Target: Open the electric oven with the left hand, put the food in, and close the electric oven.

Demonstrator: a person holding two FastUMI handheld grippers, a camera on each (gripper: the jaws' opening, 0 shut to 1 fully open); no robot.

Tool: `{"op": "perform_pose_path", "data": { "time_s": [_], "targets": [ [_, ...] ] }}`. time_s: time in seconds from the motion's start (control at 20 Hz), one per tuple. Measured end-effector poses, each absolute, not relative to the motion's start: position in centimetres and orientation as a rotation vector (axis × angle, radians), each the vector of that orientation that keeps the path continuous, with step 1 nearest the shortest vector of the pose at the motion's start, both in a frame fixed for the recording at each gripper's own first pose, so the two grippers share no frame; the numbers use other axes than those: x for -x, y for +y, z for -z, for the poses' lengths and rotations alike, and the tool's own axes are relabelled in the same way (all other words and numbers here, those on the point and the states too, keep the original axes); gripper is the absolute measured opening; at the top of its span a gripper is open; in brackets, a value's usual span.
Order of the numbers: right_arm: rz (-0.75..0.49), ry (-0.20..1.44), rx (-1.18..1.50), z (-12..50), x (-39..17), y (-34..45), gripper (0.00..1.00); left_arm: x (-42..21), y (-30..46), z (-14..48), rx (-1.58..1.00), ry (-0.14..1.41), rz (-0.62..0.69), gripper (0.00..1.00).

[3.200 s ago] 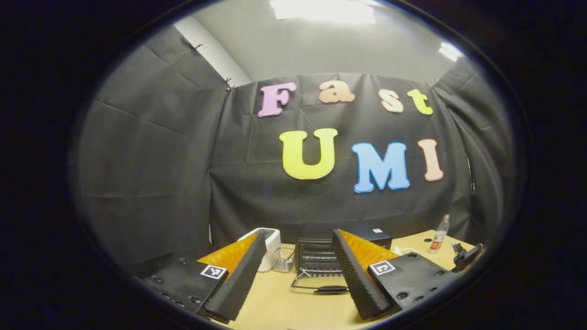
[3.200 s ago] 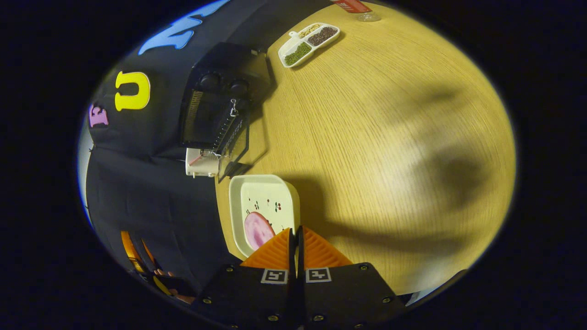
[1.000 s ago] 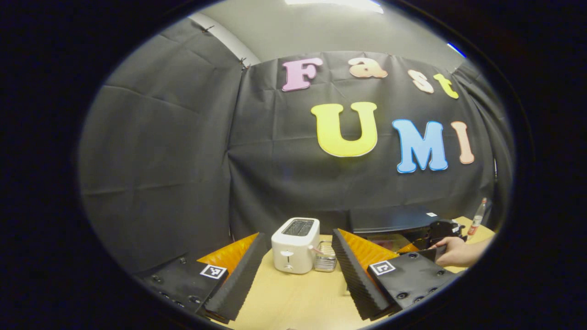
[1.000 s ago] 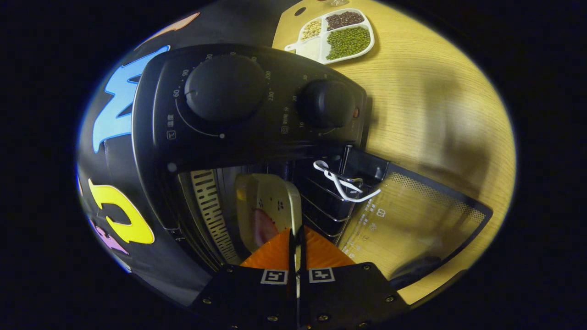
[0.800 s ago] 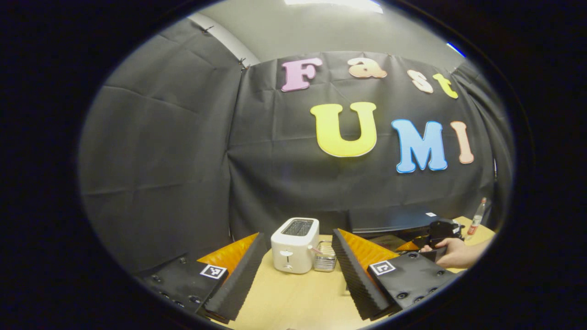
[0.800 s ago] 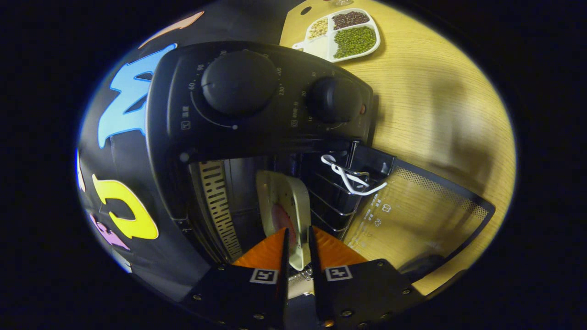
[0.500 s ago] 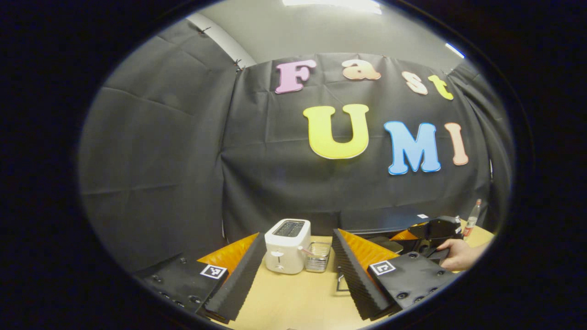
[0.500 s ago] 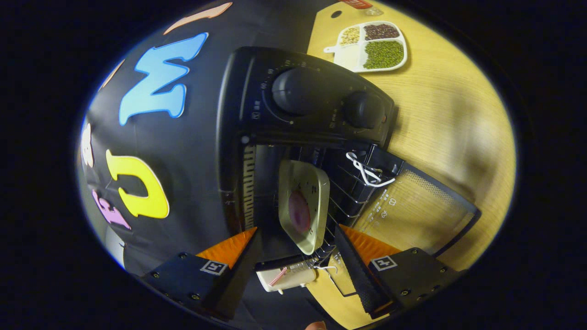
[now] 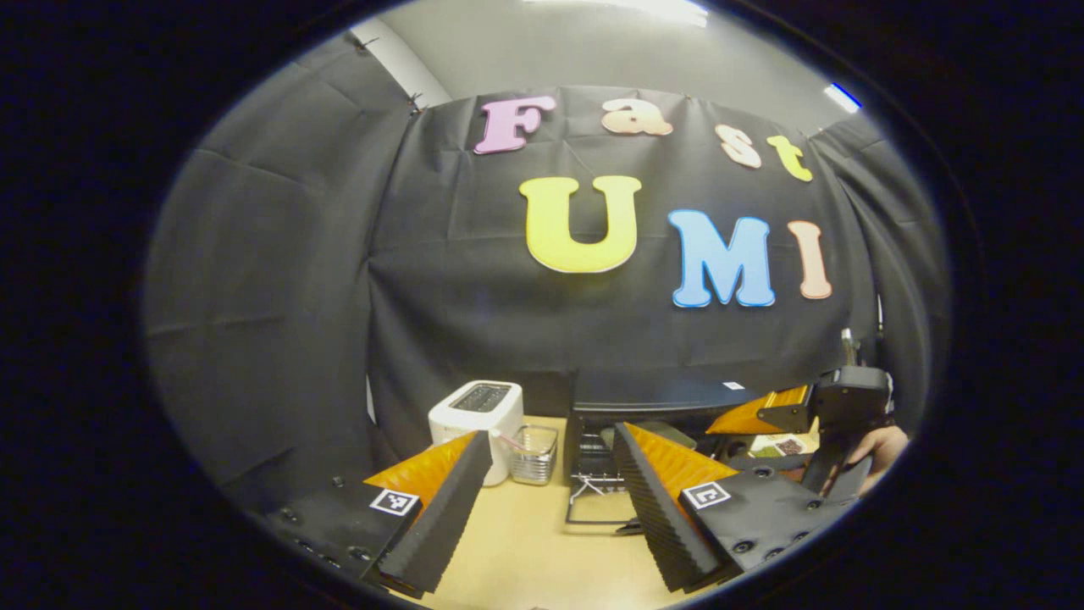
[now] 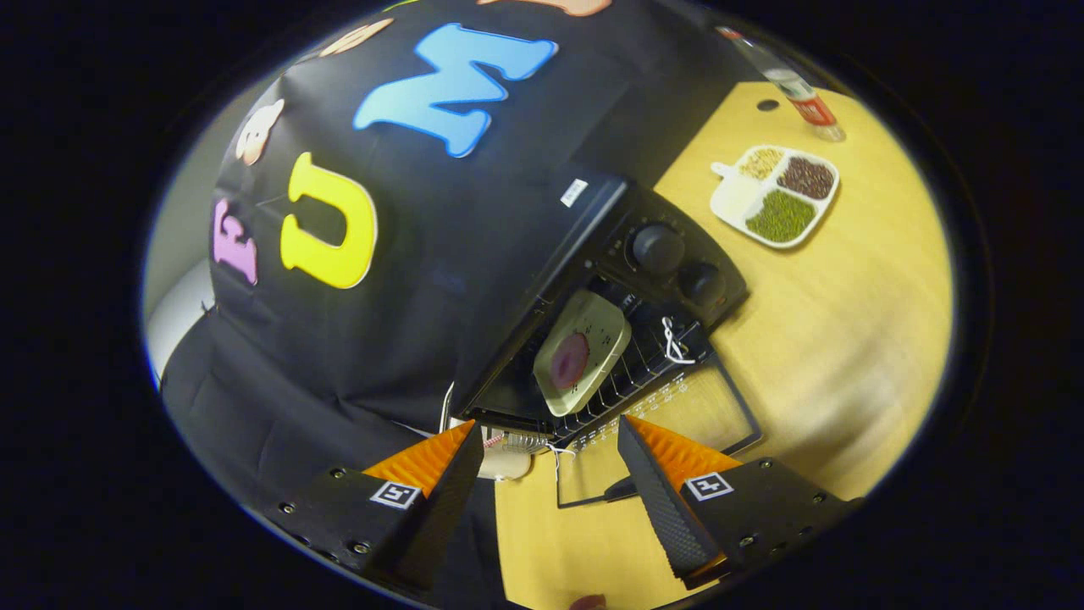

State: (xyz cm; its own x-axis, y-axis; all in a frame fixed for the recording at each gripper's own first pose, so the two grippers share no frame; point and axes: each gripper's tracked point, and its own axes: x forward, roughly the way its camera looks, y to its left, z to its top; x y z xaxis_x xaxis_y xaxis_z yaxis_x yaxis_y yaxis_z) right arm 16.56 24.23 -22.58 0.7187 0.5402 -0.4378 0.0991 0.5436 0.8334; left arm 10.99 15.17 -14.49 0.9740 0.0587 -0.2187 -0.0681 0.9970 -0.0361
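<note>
The black electric oven point(image 10: 593, 246) stands at the back of the wooden table, its glass door point(image 10: 677, 415) folded down flat. Inside, on the wire rack, lies a cream square plate point(image 10: 593, 335) with a pink round piece of food point(image 10: 569, 360). My right gripper point(image 10: 549, 425) is open and empty, held back above and in front of the door. My left gripper point(image 9: 552, 434) is open too, low over the table in front of the oven point(image 9: 652, 398). In the left gripper view the right gripper point(image 9: 762, 415) hangs near the oven's right side, held by a hand point(image 9: 881, 445).
A white toaster point(image 9: 474, 415) and a small wire basket point(image 9: 535, 453) stand left of the oven. Right of it lie a white divided tray of beans point(image 10: 775, 199) and a plastic bottle point(image 10: 800, 89). Bare table point(image 10: 847, 339) stretches in front.
My right gripper carried the plate into the oven, opened, let go of it and drew back and up. The left gripper view swung right toward the oven.
</note>
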Motion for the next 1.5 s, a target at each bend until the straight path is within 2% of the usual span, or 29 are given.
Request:
{"op": "perform_pose_path", "data": {
  "time_s": [0.25, 0.3, 0.35, 0.45, 0.55, 0.6, 0.65, 0.95, 1.5],
  "targets": [
    [-0.301, 0.662, -0.806, 21.1, -14.3, 20.2, 0.98, -10.9, 11.9, 18.4, 0.063, 0.301, 0.005, 0.98],
    [-0.302, 0.642, -0.779, 20.7, -14.0, 19.5, 0.98, -11.0, 11.3, 19.3, 0.070, 0.321, 0.021, 0.91],
    [-0.293, 0.623, -0.745, 20.5, -13.7, 18.5, 0.98, -11.2, 10.4, 20.1, 0.076, 0.338, 0.037, 0.98],
    [-0.278, 0.587, -0.666, 20.2, -13.3, 16.8, 0.98, -11.3, 9.2, 22.0, 0.082, 0.380, 0.068, 1.00],
    [-0.259, 0.565, -0.588, 20.1, -12.7, 15.4, 0.98, -11.7, 8.0, 23.7, 0.085, 0.418, 0.099, 0.91],
    [-0.251, 0.555, -0.552, 20.1, -12.3, 14.8, 0.98, -11.9, 7.3, 24.7, 0.086, 0.436, 0.112, 0.91],
    [-0.240, 0.546, -0.520, 20.0, -12.1, 14.1, 0.98, -12.0, 6.9, 25.5, 0.089, 0.455, 0.123, 0.98],
    [-0.168, 0.483, -0.321, 20.0, -11.0, 10.3, 0.98, -12.3, 3.7, 31.3, 0.097, 0.593, 0.198, 1.00],
    [-0.009, 0.395, -0.142, 18.9, -10.1, 5.7, 0.98, -13.8, 0.5, 39.8, 0.131, 0.821, 0.256, 0.98]
  ]
}}
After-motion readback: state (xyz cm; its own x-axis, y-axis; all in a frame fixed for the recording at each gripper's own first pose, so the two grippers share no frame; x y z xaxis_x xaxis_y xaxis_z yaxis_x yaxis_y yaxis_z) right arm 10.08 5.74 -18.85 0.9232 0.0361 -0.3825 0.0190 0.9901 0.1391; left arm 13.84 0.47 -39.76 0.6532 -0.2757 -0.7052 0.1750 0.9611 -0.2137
